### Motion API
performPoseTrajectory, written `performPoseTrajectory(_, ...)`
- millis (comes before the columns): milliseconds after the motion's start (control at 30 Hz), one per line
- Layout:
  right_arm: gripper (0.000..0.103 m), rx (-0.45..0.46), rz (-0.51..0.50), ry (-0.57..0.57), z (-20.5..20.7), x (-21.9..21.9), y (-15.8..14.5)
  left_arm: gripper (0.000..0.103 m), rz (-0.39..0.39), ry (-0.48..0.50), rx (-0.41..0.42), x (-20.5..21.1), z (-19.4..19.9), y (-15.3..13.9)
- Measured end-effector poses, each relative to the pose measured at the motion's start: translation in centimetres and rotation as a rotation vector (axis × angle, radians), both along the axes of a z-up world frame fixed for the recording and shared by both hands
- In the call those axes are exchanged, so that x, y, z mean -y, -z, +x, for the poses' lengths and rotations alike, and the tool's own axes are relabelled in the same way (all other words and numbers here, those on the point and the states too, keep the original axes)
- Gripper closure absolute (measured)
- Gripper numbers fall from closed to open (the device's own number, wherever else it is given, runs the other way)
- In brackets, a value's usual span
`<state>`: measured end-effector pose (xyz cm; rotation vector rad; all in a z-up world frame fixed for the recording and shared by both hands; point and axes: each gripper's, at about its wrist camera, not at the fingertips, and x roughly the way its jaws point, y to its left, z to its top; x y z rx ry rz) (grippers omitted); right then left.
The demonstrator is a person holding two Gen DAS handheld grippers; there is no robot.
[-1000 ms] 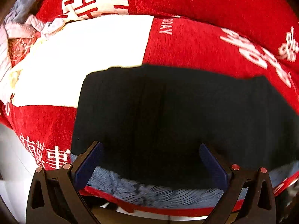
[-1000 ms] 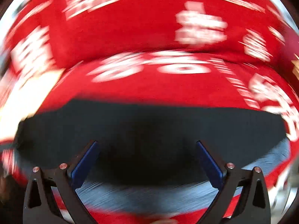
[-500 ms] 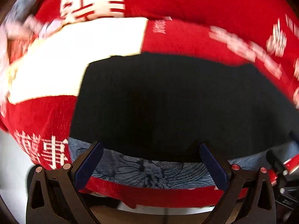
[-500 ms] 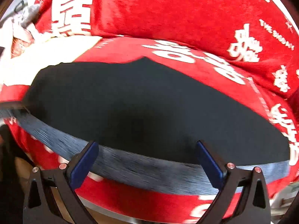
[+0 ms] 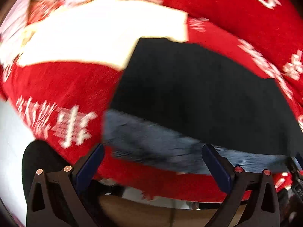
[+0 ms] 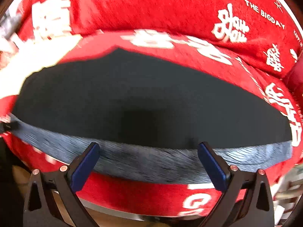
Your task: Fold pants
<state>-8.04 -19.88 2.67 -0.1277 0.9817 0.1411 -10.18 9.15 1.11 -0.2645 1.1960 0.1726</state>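
The black pants (image 5: 198, 94) lie flat and folded on a red blanket, with a grey-blue patterned waistband strip (image 5: 161, 147) along the near edge. In the right wrist view the pants (image 6: 147, 98) fill the middle, the band (image 6: 151, 160) nearest. My left gripper (image 5: 153, 164) is open and empty, hovering over the band's left end. My right gripper (image 6: 148, 160) is open and empty, just above the band's middle. Neither touches the cloth.
The red blanket (image 6: 151, 9) with white characters covers the seat and a raised backrest behind. A white patch (image 5: 90, 37) lies left of the pants. Crumpled clothes (image 5: 37, 5) sit at the far left. The seat's front edge (image 6: 132, 198) and the floor lie below my fingers.
Both grippers have pulled back toward the seat's front edge, staying open. The left view has swung left, so the pants sit more to the right.
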Motion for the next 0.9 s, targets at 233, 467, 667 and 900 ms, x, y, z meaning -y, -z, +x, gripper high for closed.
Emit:
performPoseTrajectory(233,0.001,-0.084,0.008,-0.096,3.9,-3.8,3.1,0.000,0.017,0.114,-0.005,3.1,1.7,0.8)
performPoseTrajectory(467,0.000,-0.047,-0.003,0.130,6.1,8.1,2.8,0.000,-0.045,0.038,-0.043,-0.8,0.8,1.5)
performPoseTrajectory(667,0.000,-0.031,-0.018,0.247,8.4,17.6,2.4,0.000,0.004,0.036,-0.065,0.0,1.0,1.3)
performPoseTrajectory(900,0.000,0.003,0.074,0.403,7.9,29.2,2.3,0.000,0.116,0.047,-0.095,2.2,2.8,1.0)
